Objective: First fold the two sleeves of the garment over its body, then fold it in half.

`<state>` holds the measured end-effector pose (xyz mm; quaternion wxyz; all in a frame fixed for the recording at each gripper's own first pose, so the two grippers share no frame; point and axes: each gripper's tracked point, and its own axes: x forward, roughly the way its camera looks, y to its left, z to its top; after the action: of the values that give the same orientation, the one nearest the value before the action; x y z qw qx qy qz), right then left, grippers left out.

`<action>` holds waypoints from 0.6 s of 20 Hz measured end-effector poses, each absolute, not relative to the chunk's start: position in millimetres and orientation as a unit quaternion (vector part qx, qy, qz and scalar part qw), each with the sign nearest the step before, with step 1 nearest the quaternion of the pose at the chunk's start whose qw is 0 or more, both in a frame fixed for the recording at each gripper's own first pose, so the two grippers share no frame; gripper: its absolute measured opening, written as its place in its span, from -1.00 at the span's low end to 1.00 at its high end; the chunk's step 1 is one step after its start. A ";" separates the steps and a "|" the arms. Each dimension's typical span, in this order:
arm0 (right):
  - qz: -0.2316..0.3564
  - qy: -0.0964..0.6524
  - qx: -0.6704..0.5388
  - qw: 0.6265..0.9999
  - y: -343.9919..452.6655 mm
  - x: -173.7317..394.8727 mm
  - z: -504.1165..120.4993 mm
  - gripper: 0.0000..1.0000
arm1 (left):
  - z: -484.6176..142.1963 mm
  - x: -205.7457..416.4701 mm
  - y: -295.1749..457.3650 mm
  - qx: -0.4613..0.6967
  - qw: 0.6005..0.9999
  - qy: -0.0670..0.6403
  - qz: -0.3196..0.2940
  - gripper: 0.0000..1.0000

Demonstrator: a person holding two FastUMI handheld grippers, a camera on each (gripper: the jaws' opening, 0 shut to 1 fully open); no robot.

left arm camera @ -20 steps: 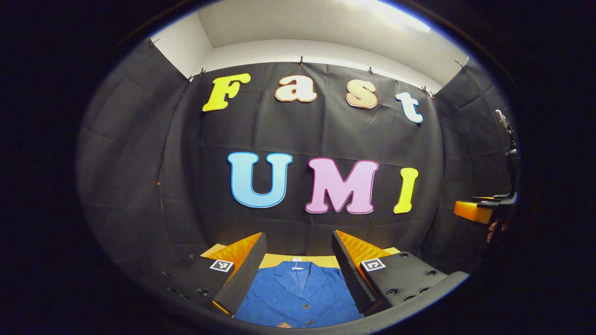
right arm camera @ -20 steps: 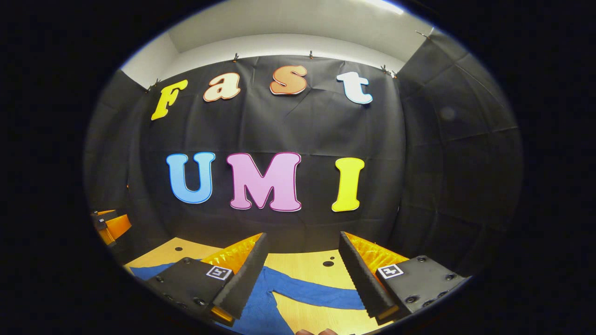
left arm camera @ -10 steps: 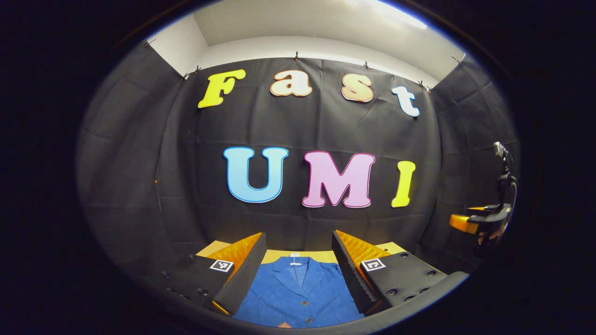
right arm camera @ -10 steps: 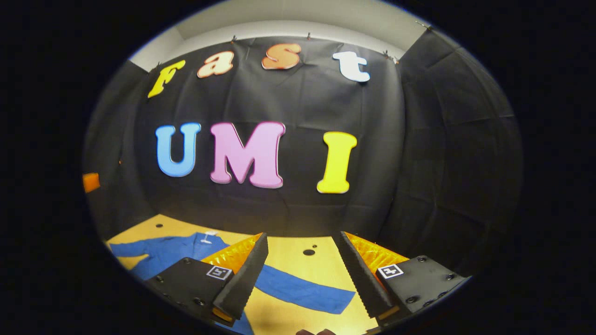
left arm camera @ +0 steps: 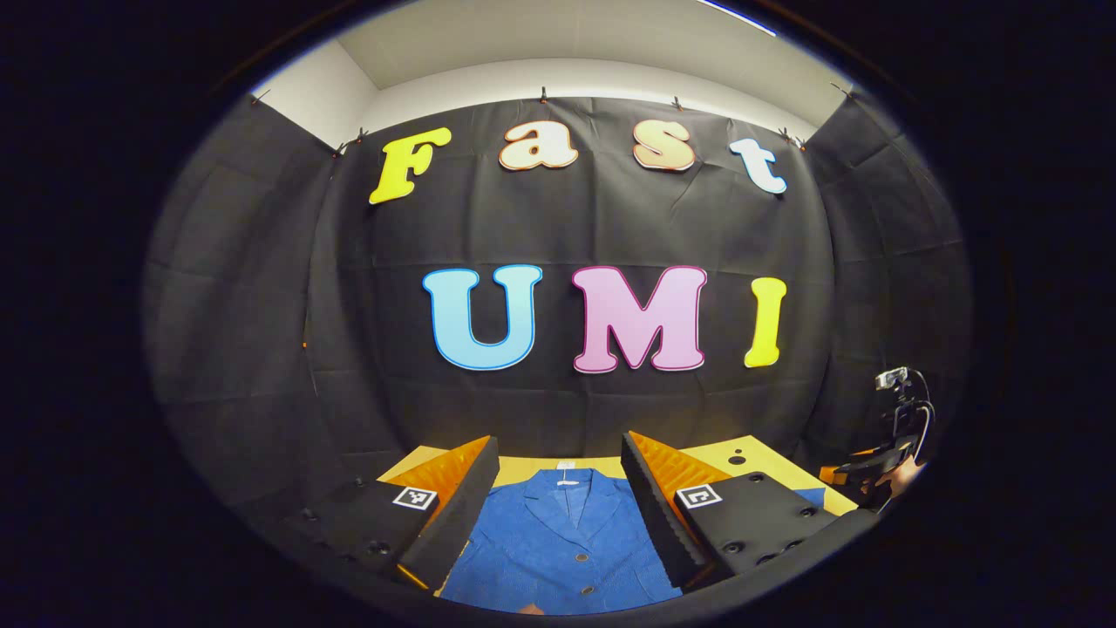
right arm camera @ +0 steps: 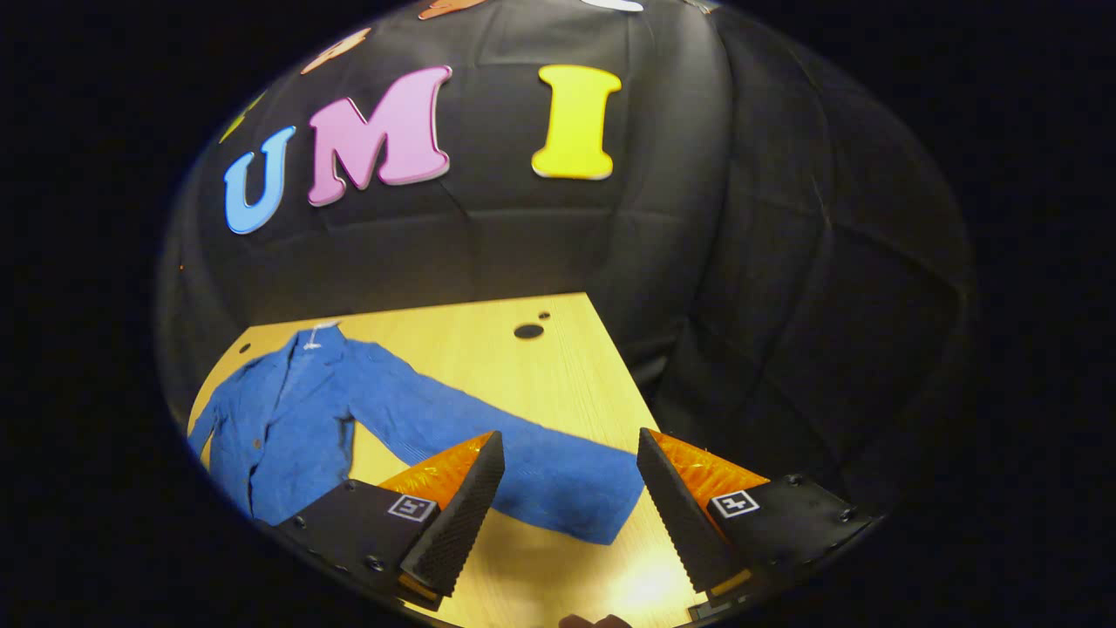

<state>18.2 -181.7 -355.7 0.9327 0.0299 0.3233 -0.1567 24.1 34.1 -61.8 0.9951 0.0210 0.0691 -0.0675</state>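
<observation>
While both tools gape empty | jacket (right arm camera: 288,419) flat on table (right arm camera: 488,349) | hem cut off, left sleeve barely visible

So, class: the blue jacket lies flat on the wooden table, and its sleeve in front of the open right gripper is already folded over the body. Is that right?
Not quite. In the right gripper view the sleeve lies stretched out across the wooden table, away from the body of the blue jacket, not folded yet. The right gripper is open, as stated.

Bare table (right arm camera: 488,349) beyond the sleeve (right arm camera: 488,436) (flat), wall close behind
</observation>
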 end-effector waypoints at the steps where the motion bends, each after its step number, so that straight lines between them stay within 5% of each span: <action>1: -0.164 0.341 0.047 0.925 -191.0 16.0 -372.6 0.96 | -65.0 22.7 32.2 0.024 0.995 0.074 -0.064 0.64; 9: -0.209 0.441 0.122 0.864 -211.4 1.8 -453.5 0.99 | -73.5 24.9 27.7 0.034 0.994 0.094 -0.036 0.62; 10: -0.214 0.448 0.129 0.859 -210.8 0.2 -460.2 0.79 | -71.8 27.4 27.4 0.035 0.994 0.093 -0.034 0.65; 11: -0.216 0.459 0.139 0.851 -209.8 -2.4 -465.9 0.99 | -72.0 26.6 27.2 0.035 0.995 0.092 -0.033 0.65; 12: -0.221 0.452 0.134 0.854 -214.4 -0.6 -464.3 0.99 | -71.9 28.8 26.1 0.036 0.995 0.091 -0.032 0.65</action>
<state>-0.6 -214.4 -464.3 0.8539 0.1342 0.4515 -0.2212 28.8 26.1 -71.9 0.9947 0.0357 0.0913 -0.0324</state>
